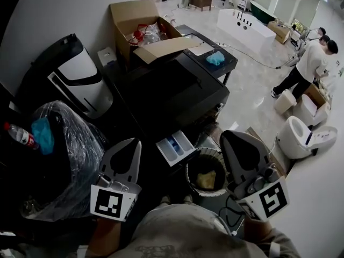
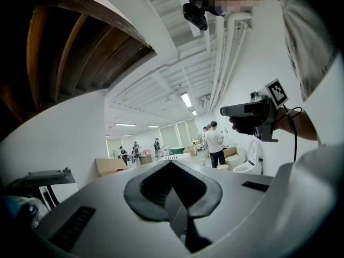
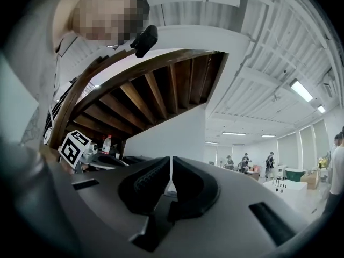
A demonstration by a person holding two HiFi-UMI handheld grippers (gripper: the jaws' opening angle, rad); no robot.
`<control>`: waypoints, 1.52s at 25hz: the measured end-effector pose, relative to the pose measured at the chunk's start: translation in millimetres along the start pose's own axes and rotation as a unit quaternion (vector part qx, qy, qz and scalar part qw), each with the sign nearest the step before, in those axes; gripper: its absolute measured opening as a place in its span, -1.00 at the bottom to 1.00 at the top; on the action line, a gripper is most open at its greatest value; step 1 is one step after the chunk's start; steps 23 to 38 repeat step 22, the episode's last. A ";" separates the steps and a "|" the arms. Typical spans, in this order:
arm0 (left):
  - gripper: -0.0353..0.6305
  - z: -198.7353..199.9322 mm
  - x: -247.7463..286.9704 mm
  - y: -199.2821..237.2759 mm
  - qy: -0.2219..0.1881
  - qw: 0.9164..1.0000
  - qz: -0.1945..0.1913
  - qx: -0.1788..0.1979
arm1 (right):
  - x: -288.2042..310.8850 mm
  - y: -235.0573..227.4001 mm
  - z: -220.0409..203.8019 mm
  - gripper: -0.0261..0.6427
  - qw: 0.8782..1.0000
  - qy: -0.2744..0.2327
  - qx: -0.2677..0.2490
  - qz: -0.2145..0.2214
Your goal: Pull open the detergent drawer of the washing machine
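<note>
The drawer (image 1: pixel 176 147) is seen pulled out of the washer (image 1: pixel 177 90), its blue compartments exposed. Something yellowish is held in the bin (image 1: pixel 188 175) below. Red items are held in the box (image 1: pixel 129 15). The left gripper (image 1: pixel 133 144) and right gripper (image 1: pixel 228 137) are closed, empty.

Bright ceiling strip lights (image 2: pixel 186 99) wash the far hall; foreground dim, edges fisheye-bent.
</note>
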State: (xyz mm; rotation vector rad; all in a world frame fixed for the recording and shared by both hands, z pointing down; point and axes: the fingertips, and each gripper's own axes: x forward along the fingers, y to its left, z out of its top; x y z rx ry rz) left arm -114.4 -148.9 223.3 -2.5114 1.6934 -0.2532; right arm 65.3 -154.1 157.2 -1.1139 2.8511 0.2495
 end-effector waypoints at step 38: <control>-0.85 -3.5 1.8 -1.9 0.015 1.000 -0.002 -0.010 | 17.5 -2.5 -3.2 -0.80 1.000 0.003 0.002 0.002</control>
